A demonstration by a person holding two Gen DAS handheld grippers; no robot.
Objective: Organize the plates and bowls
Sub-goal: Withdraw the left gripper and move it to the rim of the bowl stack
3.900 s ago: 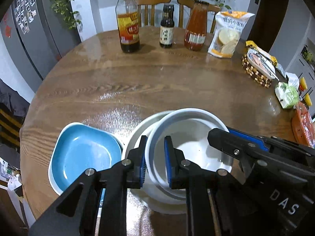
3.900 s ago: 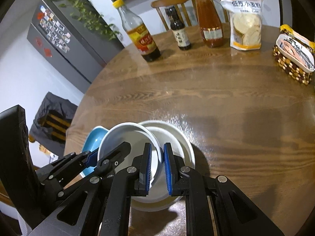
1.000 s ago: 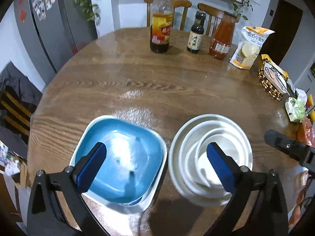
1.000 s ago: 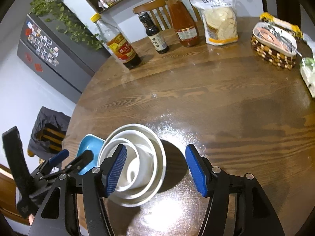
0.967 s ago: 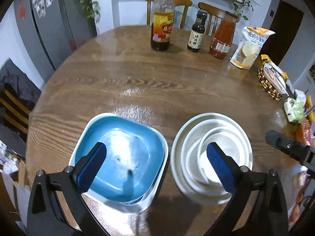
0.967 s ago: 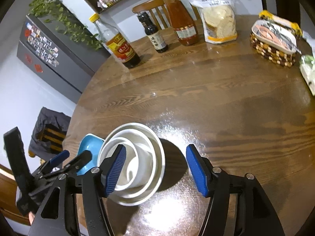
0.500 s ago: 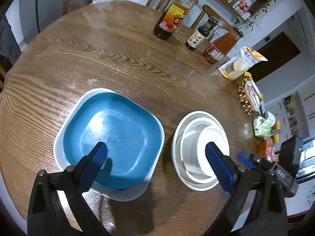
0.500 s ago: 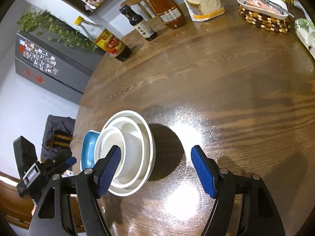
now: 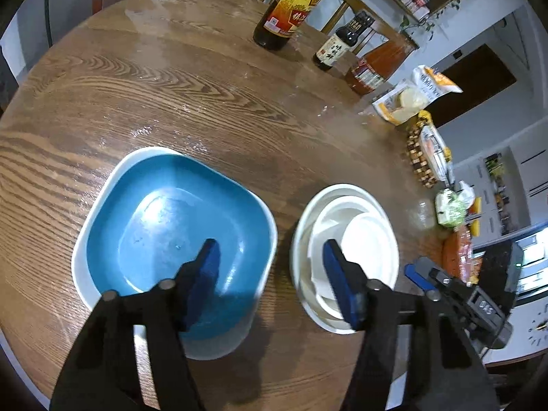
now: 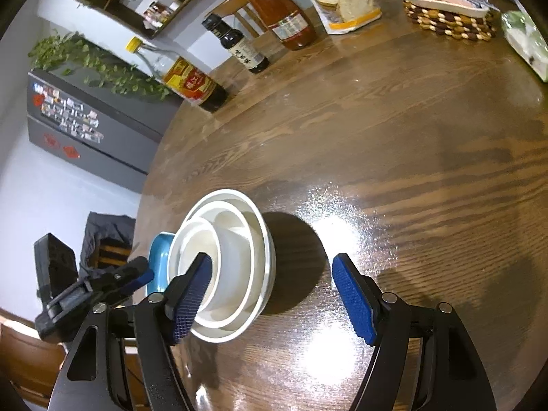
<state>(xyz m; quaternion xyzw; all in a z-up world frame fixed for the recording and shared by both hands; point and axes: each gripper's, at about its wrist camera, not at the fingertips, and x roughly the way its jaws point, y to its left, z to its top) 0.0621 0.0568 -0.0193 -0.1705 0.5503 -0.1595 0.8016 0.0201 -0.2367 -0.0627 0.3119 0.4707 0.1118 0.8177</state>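
A blue square plate (image 9: 171, 219) lies in a white square plate (image 9: 102, 185) on the round wooden table (image 9: 205, 102). To its right stand nested white bowls (image 9: 346, 233). My left gripper (image 9: 272, 274) hovers over the gap between the two stacks. Its jaws are closing and the pads touch nothing. My right gripper (image 10: 272, 294) is open above the bowls' (image 10: 226, 260) right rim and the bare table beside it. The blue plate (image 10: 159, 257) peeks out behind the bowls. Each gripper shows in the other's view: the right gripper (image 9: 416, 274), the left gripper (image 10: 137, 274).
At the table's far side stand a large bottle (image 9: 287, 10), a small dark bottle (image 9: 339, 44) and a red sauce bottle (image 9: 373, 68). A snack bag (image 9: 411, 96), a woven basket (image 9: 428, 157) and a green packet (image 9: 452, 205) line the right edge. A grey fridge (image 10: 85, 130) is beyond.
Both grippers, earlier shut on a white bowl's rim, have let go; the bowl sits nested in the stack. Over the last second the left jaws narrowed and its view tilted down; the right gripper sank.
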